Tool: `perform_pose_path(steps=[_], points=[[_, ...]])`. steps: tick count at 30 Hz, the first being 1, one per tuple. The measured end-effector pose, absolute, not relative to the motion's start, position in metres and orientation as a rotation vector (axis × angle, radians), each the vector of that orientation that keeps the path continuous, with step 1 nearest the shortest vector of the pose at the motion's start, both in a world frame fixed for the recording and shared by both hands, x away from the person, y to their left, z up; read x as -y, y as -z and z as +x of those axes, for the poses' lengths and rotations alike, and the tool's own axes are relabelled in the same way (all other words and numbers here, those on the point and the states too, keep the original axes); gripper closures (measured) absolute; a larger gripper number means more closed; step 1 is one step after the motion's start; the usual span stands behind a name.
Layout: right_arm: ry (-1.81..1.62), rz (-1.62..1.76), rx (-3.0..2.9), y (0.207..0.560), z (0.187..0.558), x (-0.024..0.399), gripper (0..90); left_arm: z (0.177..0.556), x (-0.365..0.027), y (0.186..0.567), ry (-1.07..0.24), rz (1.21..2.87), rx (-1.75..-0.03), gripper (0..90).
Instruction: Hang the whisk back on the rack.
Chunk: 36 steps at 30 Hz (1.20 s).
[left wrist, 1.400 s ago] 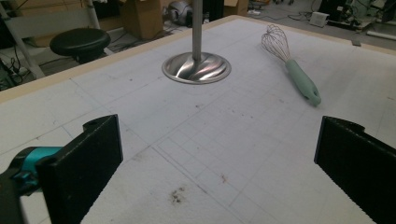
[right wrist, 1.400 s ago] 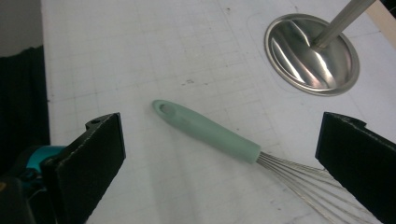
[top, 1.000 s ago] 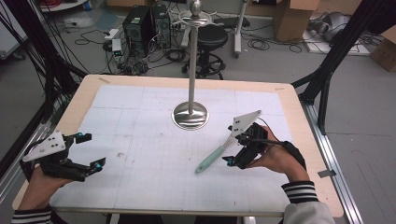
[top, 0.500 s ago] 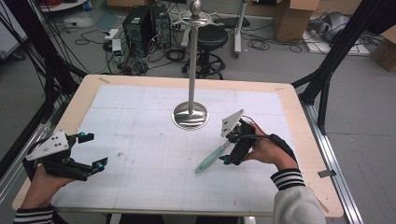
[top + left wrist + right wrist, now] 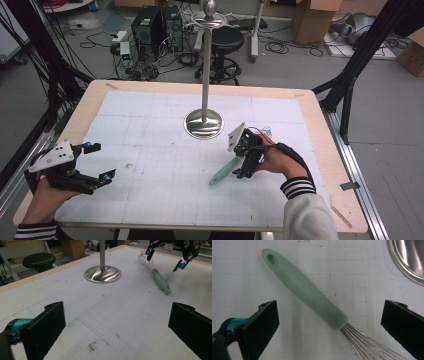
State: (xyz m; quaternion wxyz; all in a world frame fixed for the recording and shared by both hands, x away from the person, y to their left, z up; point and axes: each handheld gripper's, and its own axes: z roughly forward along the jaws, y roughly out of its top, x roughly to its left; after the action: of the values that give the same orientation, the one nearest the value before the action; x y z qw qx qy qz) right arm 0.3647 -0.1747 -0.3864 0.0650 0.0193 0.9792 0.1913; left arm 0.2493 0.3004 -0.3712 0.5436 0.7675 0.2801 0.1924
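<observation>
While the left gripper rested at about eight o'clock on the white gridded mat, its jaws spread wide and holding nothing, the work lay farther right. At the centre, toward twelve o'clock, stood a steel stand with a round polished base, apart from everything else. Just past it, at about four o'clock from that base, a whisk lay flat on the mat, its pale green handle pointing toward seven o'clock and its wires running under the right gripper. That gripper hovered over the whisk with jaws fully spread, straddling the junction of handle and wires without touching either. The likely trouble was closing on the thin wires instead of the handle: they would flex and slip, and the whisk might pivot or skid across the smooth mat toward the stand's base.
</observation>
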Motion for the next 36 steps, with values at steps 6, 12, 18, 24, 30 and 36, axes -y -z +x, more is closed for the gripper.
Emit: perform_pose_path(steps=[6,12,18,24,30,36], points=[[-0.537,0.038,-2.981,0.396,0.367,0.169,0.9,0.250,-0.301,0.371,-0.458,1.822,-0.665,1.7],[-0.501,0.025,-3.006,0.401,0.371,0.169,4.9,0.249,-0.300,0.371,-0.455,1.819,-0.666,1.7],[-0.459,-0.004,-3.040,0.406,0.372,0.167,15.2,0.249,-0.300,0.371,-0.455,1.818,-0.665,1.7],[-0.415,-0.027,-3.039,0.409,0.373,0.166,16.7,0.249,-0.300,0.371,-0.454,1.818,-0.661,1.7],[-0.380,-0.038,-3.045,0.410,0.375,0.167,25.7,0.249,-0.300,0.371,-0.454,1.816,-0.663,1.7],[-0.343,-0.050,-3.038,0.411,0.375,0.165,33.6,0.249,-0.300,0.371,-0.452,1.822,-0.661,1.7]])
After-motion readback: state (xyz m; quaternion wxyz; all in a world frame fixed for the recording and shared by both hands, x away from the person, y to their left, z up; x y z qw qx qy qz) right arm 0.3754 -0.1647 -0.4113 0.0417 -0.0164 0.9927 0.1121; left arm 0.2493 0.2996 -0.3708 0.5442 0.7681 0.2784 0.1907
